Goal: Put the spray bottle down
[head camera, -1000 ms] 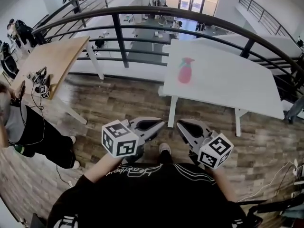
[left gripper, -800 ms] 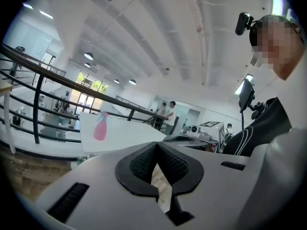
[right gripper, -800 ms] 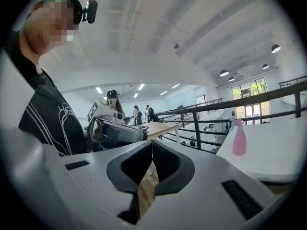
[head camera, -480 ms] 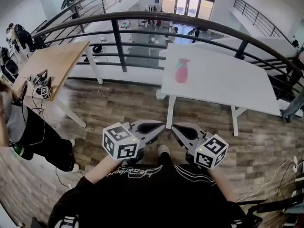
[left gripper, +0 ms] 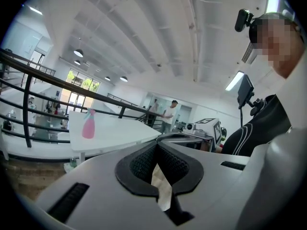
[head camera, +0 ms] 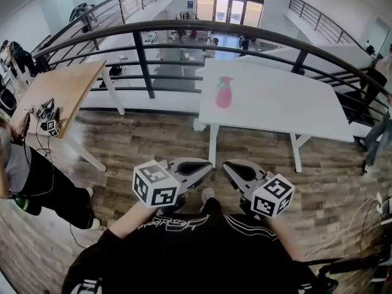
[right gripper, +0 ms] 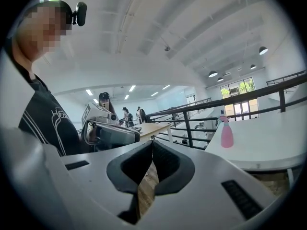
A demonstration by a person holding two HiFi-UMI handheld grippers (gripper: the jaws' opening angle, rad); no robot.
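The pink spray bottle stands upright near the left end of the white table, well away from both grippers. It also shows far off in the left gripper view and the right gripper view. My left gripper and right gripper are held side by side close to the person's chest, over the wooden floor. Both point towards the table. In each gripper view the dark pads meet at the tip, left gripper and right gripper, with nothing between them.
A dark curved railing runs behind the table. A wooden table with cables and marker cubes stands at the left. A person in black stands at the left edge, another at the right edge. Cables lie on the floor at the right.
The white table and bottle have slid a little to the left in the head view. Both grippers stay side by side near the body, shut and empty.
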